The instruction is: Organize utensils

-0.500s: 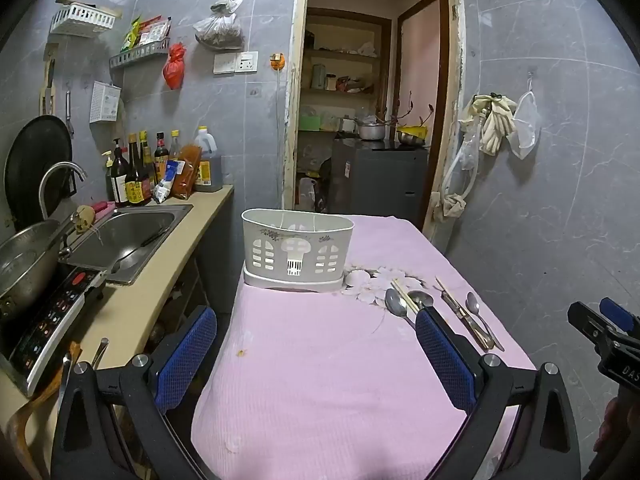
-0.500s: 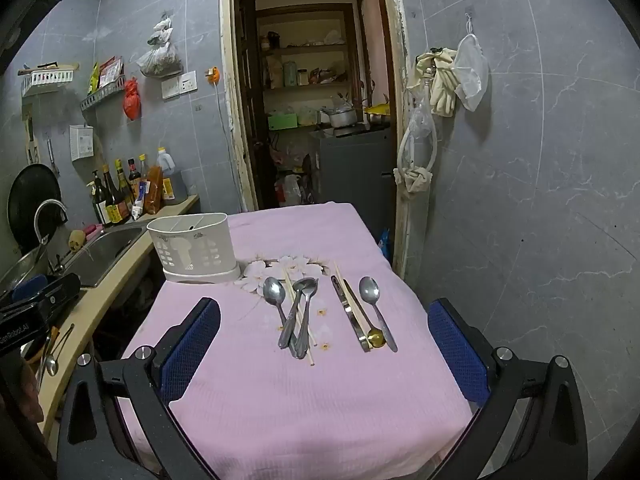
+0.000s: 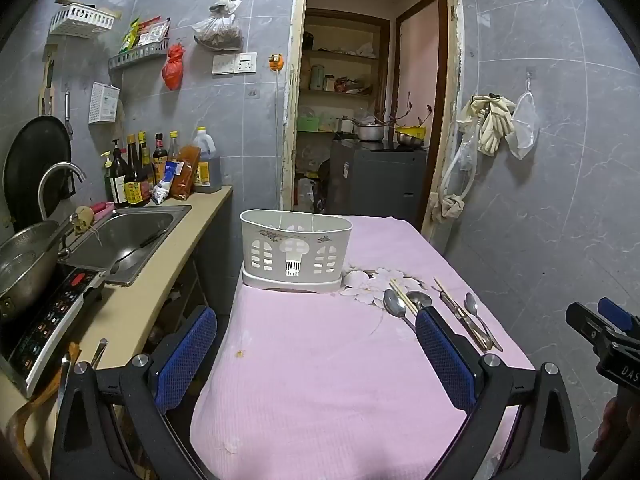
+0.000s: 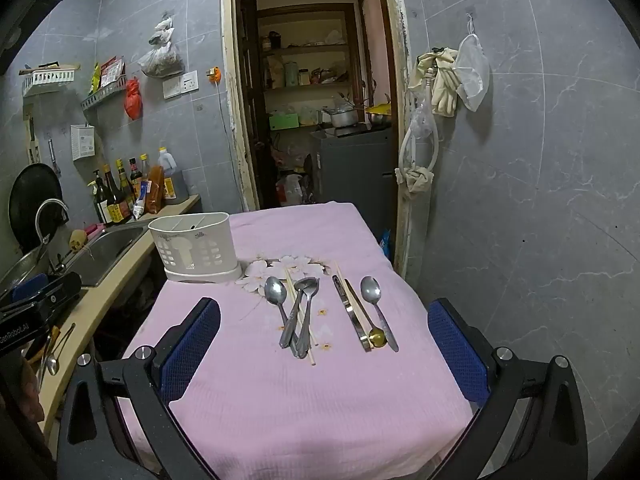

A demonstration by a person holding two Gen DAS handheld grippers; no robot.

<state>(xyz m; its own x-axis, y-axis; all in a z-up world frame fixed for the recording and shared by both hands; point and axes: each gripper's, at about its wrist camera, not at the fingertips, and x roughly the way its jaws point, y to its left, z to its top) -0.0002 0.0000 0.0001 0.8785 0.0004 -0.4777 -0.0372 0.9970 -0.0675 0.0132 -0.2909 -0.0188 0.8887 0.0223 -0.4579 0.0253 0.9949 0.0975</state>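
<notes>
A white slotted utensil holder (image 3: pixel 296 250) (image 4: pixel 196 246) stands empty at the far left of the pink tablecloth (image 4: pixel 320 392). To its right lie several spoons (image 4: pixel 298 312) with a chopstick (image 4: pixel 300 316), and a second group: a knife (image 4: pixel 350 314), a chopstick, a gold-tipped spoon and a steel spoon (image 4: pixel 378 306). They also show in the left wrist view (image 3: pixel 404 306). My left gripper (image 3: pixel 316 356) is open and empty above the table's near left part. My right gripper (image 4: pixel 324 356) is open and empty, above the near edge, in front of the utensils.
A counter (image 3: pixel 132 312) with a sink (image 3: pixel 124 240), a pan, an induction hob (image 3: pixel 52 316) and sauce bottles (image 3: pixel 140 172) runs along the left. A doorway (image 3: pixel 360 120) lies behind the table. A tiled wall with hanging gloves (image 4: pixel 444 80) stands close on the right.
</notes>
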